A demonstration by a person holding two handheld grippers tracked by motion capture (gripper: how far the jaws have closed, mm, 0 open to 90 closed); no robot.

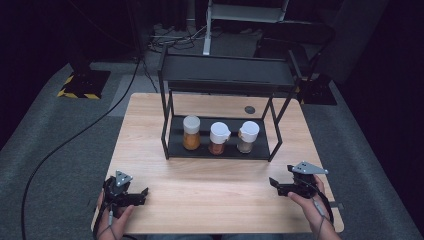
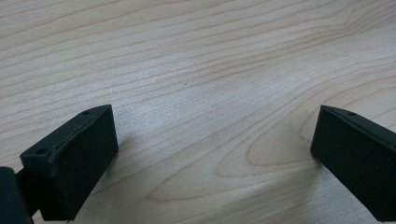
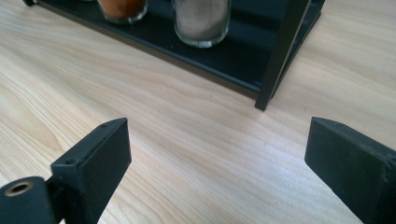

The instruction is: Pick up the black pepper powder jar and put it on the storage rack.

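On the wooden table (image 1: 215, 200), a black two-tier rack (image 1: 220, 75) stands at the far half, centred, and serves as the reference for all positions below. Its lower shelf (image 1: 175, 145) carries three glass jars in a row, each upright and white-capped. The left jar (image 1: 191, 132) holds orange contents. The middle jar (image 1: 219, 138) holds reddish-brown contents. The right jar (image 1: 247, 136) holds greyish-brown contents. The jars stand near one another but apart. The upper shelf of the rack carries nothing that can be made out.

The left gripper (image 1: 141, 194) sits in front of the rack and off its left end, near the table's near edge, held by the left hand (image 1: 111, 220). In the left gripper view its jaws stand wide apart, with bare wood grain between them and nothing gripped.

The right gripper (image 1: 273, 184) sits in front of the rack and off its right end, held by the right hand (image 1: 312, 205). Its grey three-cornered plate is on top. In the right gripper view its jaws stand wide apart over bare table, empty. That view looks toward the rack's front right leg (image 3: 279, 56), with the greyish jar and the reddish-brown jar beyond on the lower shelf.

Both grippers are well apart from the rack and from each other. A small dark round disc (image 1: 249, 109) is set in the tabletop behind the rack, toward its right end.
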